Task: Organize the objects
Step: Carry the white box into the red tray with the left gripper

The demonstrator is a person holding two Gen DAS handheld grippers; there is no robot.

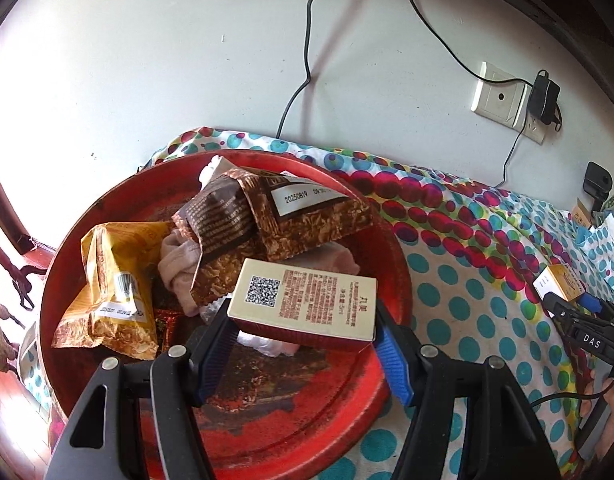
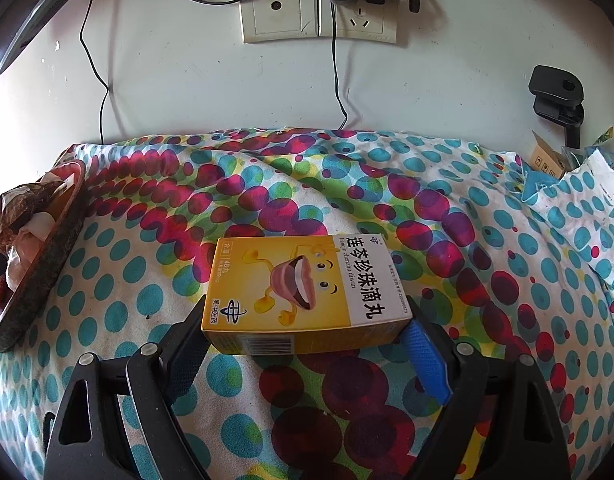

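left wrist view:
left gripper (image 1: 303, 330): jaws set wide, pads pressed on both short ends of a cream box (image 1: 307, 300); box held above the red tray (image 1: 359, 396)
cream box: QR code and red print face up, dark red side toward the camera
red tray: round, on the dotted cloth (image 1: 459, 304); holds a brown snack bag (image 1: 275, 220), a yellow snack bag (image 1: 111, 300) and a pink cloth (image 1: 179, 264)
right gripper (image 1: 563, 304): at the right edge, a yellow box (image 1: 555, 280) at its tips; grip unclear from here
wall: socket plate (image 1: 499, 98) with a black adapter (image 1: 543, 96)

right wrist view:
right gripper (image 2: 307, 328): jaws wide, closed on the ends of the yellow box (image 2: 299, 292)
yellow box: cartoon face up, barcode side toward the camera, over the dotted cloth (image 2: 487, 320)
red tray (image 2: 39, 272): far left, seen edge-on, well apart from the yellow box
wall: socket plate (image 2: 319, 8); black clamp (image 2: 557, 96) at right
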